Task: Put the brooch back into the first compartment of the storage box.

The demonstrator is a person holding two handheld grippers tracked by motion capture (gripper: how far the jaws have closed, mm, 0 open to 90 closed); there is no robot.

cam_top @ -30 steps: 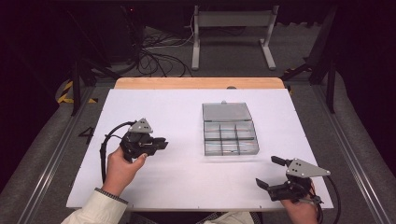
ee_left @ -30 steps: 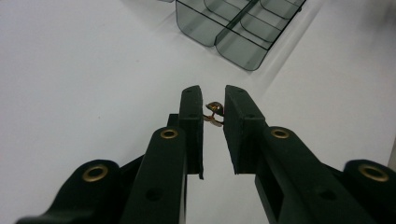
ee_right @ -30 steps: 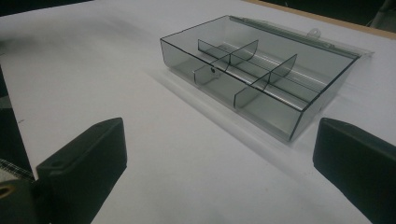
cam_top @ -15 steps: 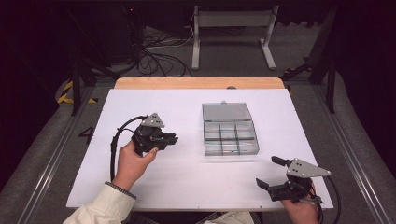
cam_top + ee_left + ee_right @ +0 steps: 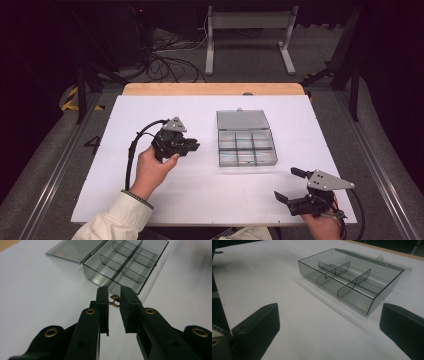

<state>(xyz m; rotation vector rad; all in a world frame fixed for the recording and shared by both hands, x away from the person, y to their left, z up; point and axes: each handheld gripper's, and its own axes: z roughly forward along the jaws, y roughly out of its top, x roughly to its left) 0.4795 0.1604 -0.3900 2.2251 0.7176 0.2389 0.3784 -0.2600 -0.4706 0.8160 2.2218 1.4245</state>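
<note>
My left gripper (image 5: pixel 195 146) is held above the white table top, just left of a clear smoke-grey compartment box (image 5: pixel 247 164). In the left gripper view its jaws (image 5: pixel 114 293) are shut on a small brass-coloured metal piece (image 5: pixel 115 300) at their tips, pointing at the box (image 5: pixel 95 275). The box stands with its lid (image 5: pixel 242 120) laid flat behind it, and its compartments look bare. My right gripper (image 5: pixel 286 184) rests near the front right corner, jaws wide open with nothing between them. The right gripper view (image 5: pixel 329 325) faces the box (image 5: pixel 332 295) from a distance.
The white sheet (image 5: pixel 200 200) covers a table with a wooden back edge (image 5: pixel 210 89). Cables and a metal stand (image 5: pixel 250 22) lie on the floor beyond. A person's left forearm in a pale sleeve (image 5: pixel 120 220) enters from the bottom left.
The left hand has carried its gripper rightwards toward the box, jaws staying shut. The right gripper has stayed where it was.
</note>
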